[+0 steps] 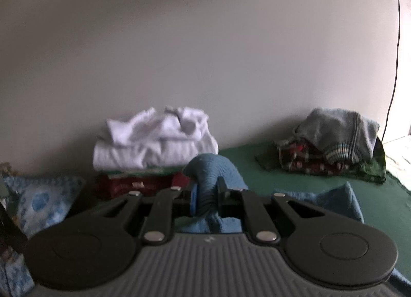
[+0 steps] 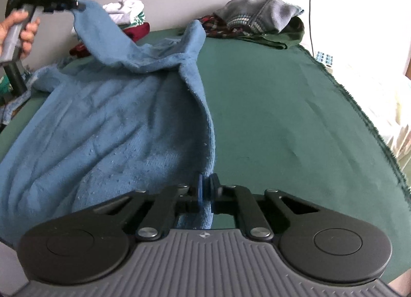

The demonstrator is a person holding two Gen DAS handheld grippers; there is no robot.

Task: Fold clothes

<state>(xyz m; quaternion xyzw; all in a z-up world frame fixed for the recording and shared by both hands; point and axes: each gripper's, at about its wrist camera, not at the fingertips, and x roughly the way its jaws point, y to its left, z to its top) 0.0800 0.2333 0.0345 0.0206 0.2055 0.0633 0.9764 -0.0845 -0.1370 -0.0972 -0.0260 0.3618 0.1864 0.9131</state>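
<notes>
the blue towel (image 2: 108, 117) lies spread over the left part of the green-covered tabletop (image 2: 282, 107), and both grippers have hold of it, which reads as the start of a fold.

at the far left of the right wrist view, the person's hand (image 2: 18, 32) carries the left gripper (image 2: 77, 5) raised above the surface, closed on a far corner of the towel. the cloth hangs from it in a sloping ridge, so that corner is lifted free, probably so it can be carried over the rest without dragging. in the left wrist view the same grip shows close up: a bunched roll of blue cloth stands pinched between the closed-in fingers.

behind that, by the wall, a stack of folded white cloth (image 1: 154, 142) sits on dark red items (image 1: 133, 184), likely finished pieces kept out of the working area.

moving right, the towel's right edge runs from the far end toward the camera, and the right gripper (image 2: 206, 189) is clamped on that edge at the near end, low over the tabletop. holding near and far points on the towel keeps it taut enough to control.

further right the green cover is bare, giving room to lay the fold. at the far right corner a heap of clothes (image 2: 259, 22), grey on top of plaid and green, looks unfolded and may be waiting its turn.
</notes>
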